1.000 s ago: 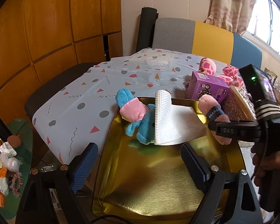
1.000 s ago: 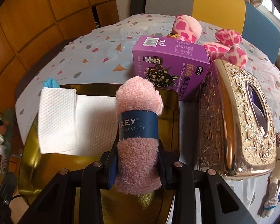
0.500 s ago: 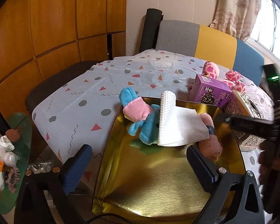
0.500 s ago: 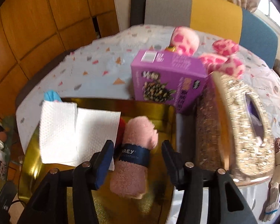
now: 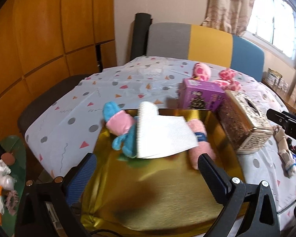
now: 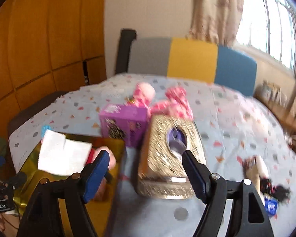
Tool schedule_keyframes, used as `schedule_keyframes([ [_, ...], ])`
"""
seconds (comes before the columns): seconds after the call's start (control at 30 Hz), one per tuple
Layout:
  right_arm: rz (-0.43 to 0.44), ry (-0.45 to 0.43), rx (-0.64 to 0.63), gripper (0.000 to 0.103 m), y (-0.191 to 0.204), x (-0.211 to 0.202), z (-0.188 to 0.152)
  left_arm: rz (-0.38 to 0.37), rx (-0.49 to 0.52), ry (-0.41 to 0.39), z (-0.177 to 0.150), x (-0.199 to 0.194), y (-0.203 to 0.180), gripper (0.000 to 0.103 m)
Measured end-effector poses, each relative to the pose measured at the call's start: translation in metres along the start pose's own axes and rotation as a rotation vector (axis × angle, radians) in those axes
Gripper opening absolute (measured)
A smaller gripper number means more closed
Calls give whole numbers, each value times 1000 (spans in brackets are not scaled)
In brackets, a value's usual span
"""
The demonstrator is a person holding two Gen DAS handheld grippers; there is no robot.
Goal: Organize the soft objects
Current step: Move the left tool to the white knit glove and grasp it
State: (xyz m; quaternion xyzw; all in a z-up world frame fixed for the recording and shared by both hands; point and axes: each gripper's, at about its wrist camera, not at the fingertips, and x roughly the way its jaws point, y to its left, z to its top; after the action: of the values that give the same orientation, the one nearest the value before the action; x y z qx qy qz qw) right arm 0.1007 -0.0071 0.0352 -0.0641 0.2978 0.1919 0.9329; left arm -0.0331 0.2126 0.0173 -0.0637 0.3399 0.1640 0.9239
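Left wrist view: left gripper has jaws wide, nothing btwn them, over the near part of the gold tray. At 12 o'clock in the tray lie the soft items: blue-pink plush at 11, white paper towel draped partly over it, pink rolled dishcloth w/ dark band at 1, its upper end tucked under the towel. Beyond the tray, on the desk w/ patterned cloth: purple box at 1, touching the tray's far edge; gold tissue box at 2, just beside the tray's right rim; pink spotted plush behind the purple box. Small doll at 3. Part of the other tool shows at the right edge.

Right wrist view (blurred): right gripper jaws are opening, nothing held; tissue box lies btwn and beyond the fingers, blocking the straight path at 12. Dishcloth peeks behind the left finger at 10, in the tray, towel beside it. Purple box at 11, spotted plush behind. Doll at 3.
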Motion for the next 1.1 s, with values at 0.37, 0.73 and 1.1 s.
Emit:
schedule_keyframes([
  [0.37,-200,-55,131,77,-105,-52,-20,-108,118,-1,3,-8,-55,103],
  [0.73,-358,56,391,77,-227,-66,-70,-214,230,20,1,-11,-111,103],
  [1.1,-408,10,891,77,-318,-95,-126,-352,372,44,0,-12,-192,103],
])
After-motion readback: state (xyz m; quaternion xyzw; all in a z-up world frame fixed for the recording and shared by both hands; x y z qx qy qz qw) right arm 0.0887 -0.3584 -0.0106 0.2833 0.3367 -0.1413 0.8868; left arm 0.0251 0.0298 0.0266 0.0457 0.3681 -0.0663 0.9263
